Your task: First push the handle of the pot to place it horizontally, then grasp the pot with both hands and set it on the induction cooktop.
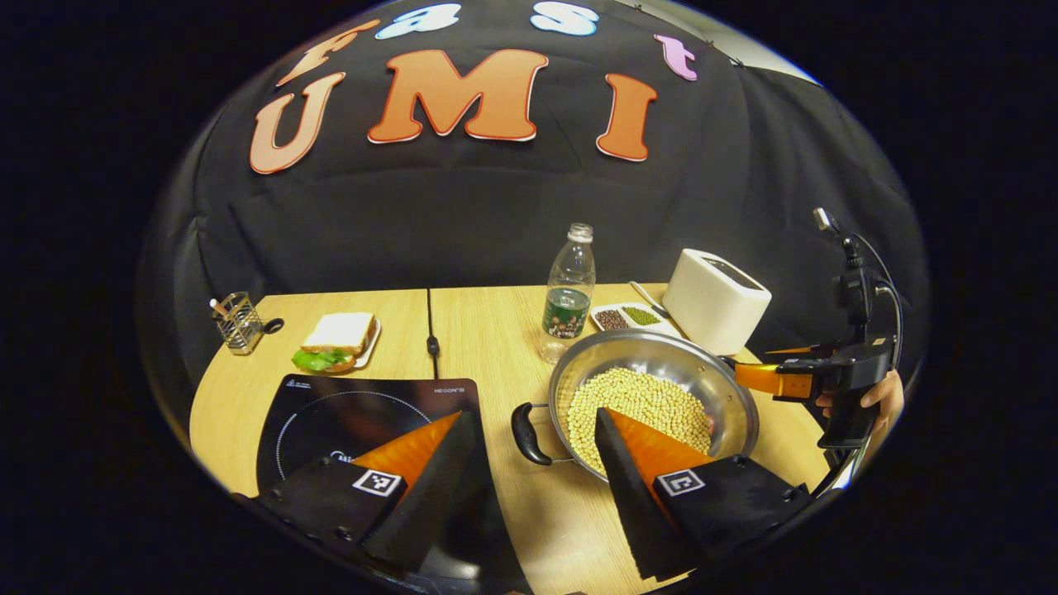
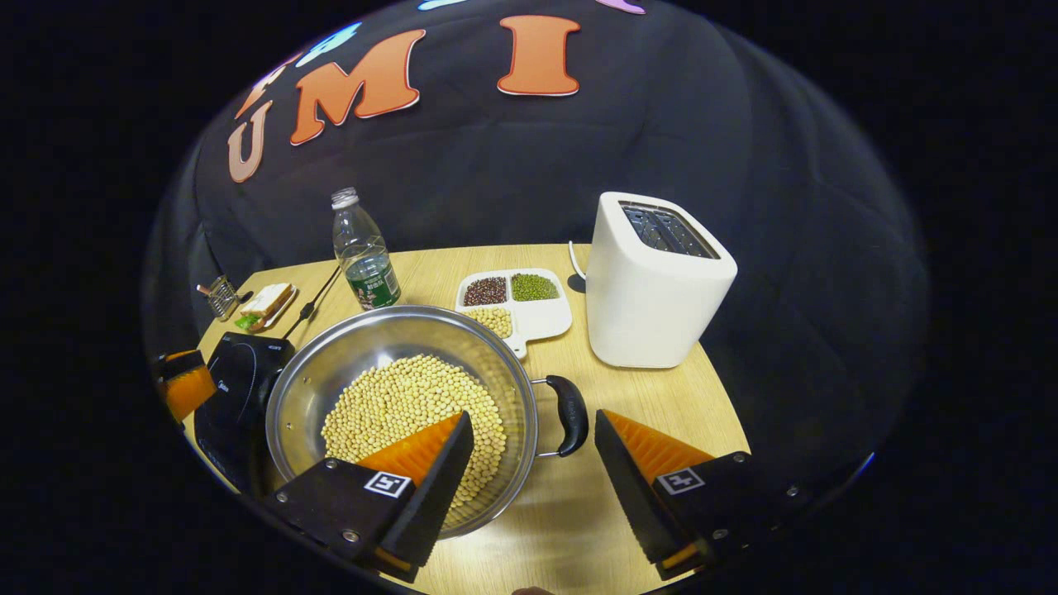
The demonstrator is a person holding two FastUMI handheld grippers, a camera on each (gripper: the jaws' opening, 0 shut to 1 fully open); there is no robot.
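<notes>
Nearest the lens in the left gripper view, the left gripper [image 1: 533,430] has its jaws spread wide, holding nothing, straddling the pot's near-side black handle [image 1: 527,434]; one finger hangs over the induction cooktop [image 1: 331,413], the other over the beans. The pot [image 1: 727,388], steel and half full of pale beans, sits on the wooden tabletop [image 1: 488,330] just beside the cooktop, not on it. This view also takes in a hand [image 1: 880,397] holding the right gripper at the pot's far rim, plus a sandwich on a plate [image 1: 339,339] and a wire holder [image 1: 235,321].

From the right gripper view, the right gripper [image 2: 533,434] is likewise wide open and empty around the opposite handle [image 2: 570,413]. A white toaster [image 2: 657,281] shows its slots here, a divided tray [image 2: 521,302] its three bean kinds, with a water bottle [image 2: 364,252] behind the pot.
</notes>
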